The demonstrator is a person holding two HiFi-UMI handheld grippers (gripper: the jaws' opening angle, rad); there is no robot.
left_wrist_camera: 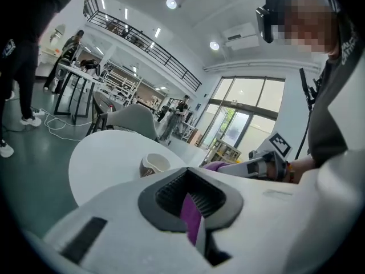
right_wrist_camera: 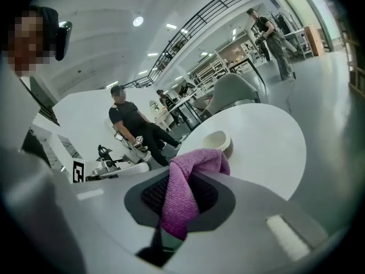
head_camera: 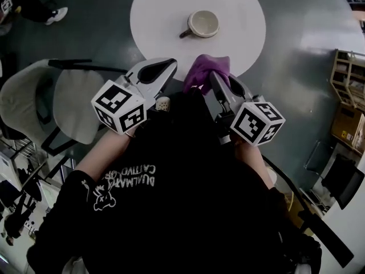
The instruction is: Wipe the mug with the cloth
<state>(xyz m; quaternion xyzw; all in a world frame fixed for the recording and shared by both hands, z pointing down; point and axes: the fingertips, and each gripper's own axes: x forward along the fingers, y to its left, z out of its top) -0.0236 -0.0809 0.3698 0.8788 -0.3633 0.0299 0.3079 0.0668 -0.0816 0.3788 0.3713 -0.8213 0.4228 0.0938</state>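
A cream mug [head_camera: 203, 23] [left_wrist_camera: 153, 164] [right_wrist_camera: 219, 141] stands upright, handle to the left, on the round white table [head_camera: 165, 10]. Both grippers hover at the table's near edge, short of the mug. My right gripper [head_camera: 215, 79] [right_wrist_camera: 177, 201] is shut on a purple cloth [head_camera: 208, 70] [right_wrist_camera: 182, 187], which bunches over its tips. My left gripper [head_camera: 171, 66] [left_wrist_camera: 191, 201] is beside it on the left, jaws shut. A purple strip shows in the slit between them; I cannot tell if it is pinched or lies behind.
A grey chair [head_camera: 68, 104] stands left of the table. Wooden shelves [head_camera: 348, 79] and boxes line the right side. A person in black [right_wrist_camera: 131, 124] sits beyond the table, and other people, desks and chairs fill the hall behind.
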